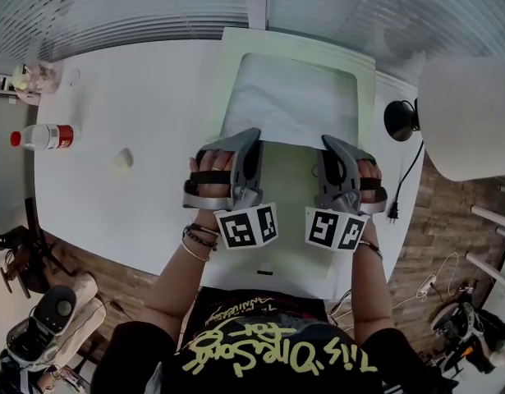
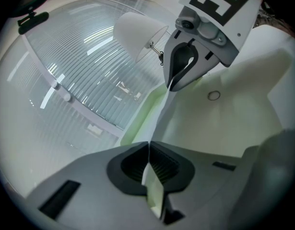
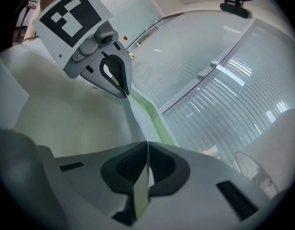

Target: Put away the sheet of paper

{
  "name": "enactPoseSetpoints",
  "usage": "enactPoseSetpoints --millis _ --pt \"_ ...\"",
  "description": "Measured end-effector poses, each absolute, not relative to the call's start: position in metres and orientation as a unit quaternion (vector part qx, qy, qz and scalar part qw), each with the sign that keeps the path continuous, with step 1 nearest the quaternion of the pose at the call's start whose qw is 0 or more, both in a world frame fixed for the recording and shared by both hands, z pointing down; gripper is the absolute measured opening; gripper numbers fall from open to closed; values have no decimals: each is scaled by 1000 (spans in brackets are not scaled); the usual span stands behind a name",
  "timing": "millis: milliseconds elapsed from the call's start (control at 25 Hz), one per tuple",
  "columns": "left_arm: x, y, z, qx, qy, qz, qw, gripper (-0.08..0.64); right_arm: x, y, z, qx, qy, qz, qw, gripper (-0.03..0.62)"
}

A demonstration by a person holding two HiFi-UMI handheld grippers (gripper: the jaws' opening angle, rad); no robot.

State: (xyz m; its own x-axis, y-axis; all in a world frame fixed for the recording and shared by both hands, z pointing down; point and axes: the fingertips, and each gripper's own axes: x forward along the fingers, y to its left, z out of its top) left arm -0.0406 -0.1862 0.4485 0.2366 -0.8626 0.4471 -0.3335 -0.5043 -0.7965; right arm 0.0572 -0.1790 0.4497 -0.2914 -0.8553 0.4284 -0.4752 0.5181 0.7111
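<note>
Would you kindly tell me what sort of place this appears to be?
Most likely an office or meeting room: a large white table, slatted window blinds running behind it, and a sheet of paper being handled on the table.

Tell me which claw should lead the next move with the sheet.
Left and right look equally placed. The left claw and right claw are both shut on the near edge of the sheet of paper, evenly spaced over the green folder. Probably best to move both together.
</note>
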Motion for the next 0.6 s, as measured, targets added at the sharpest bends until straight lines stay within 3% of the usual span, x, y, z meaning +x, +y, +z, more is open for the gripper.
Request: enactPoseSetpoints --millis 600 --pt "-43 -192 451 -731 411 -469 276 9 56 -188 454 435 -766 -229 413 8"
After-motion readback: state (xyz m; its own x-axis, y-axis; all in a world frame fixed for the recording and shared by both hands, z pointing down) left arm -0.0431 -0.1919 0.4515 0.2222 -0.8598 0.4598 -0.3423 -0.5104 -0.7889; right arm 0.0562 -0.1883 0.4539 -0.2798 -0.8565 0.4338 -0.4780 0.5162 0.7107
